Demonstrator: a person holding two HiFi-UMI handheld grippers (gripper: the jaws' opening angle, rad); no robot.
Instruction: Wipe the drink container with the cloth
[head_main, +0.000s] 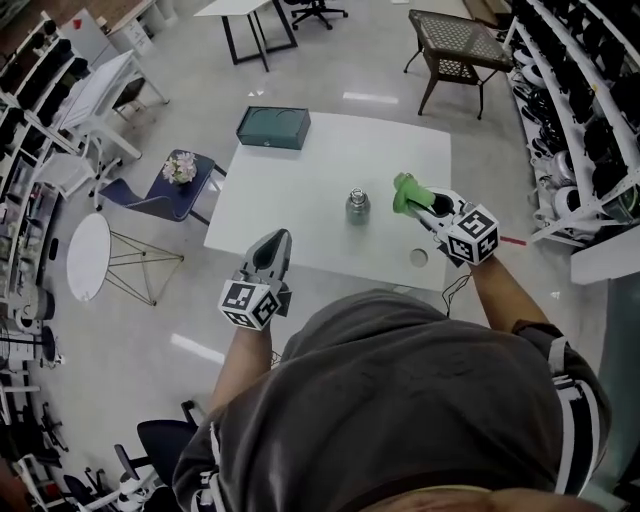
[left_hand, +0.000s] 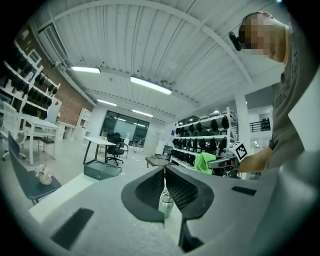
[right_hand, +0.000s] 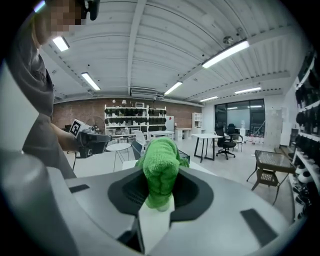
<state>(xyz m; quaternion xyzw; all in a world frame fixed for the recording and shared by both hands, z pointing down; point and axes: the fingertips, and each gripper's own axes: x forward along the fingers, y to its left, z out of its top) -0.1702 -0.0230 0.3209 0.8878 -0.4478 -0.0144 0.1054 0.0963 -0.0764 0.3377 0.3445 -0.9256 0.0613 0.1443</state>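
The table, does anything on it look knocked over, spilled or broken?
Nothing stands out. The drink container stands upright on the white table with no spill showing around it. The green cloth is bunched up, but only because the right gripper is clamped on it.

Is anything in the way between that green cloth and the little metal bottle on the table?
Nothing visible. The right gripper holds the green cloth just right of the bottle in the head view; only bare white table shows between them.
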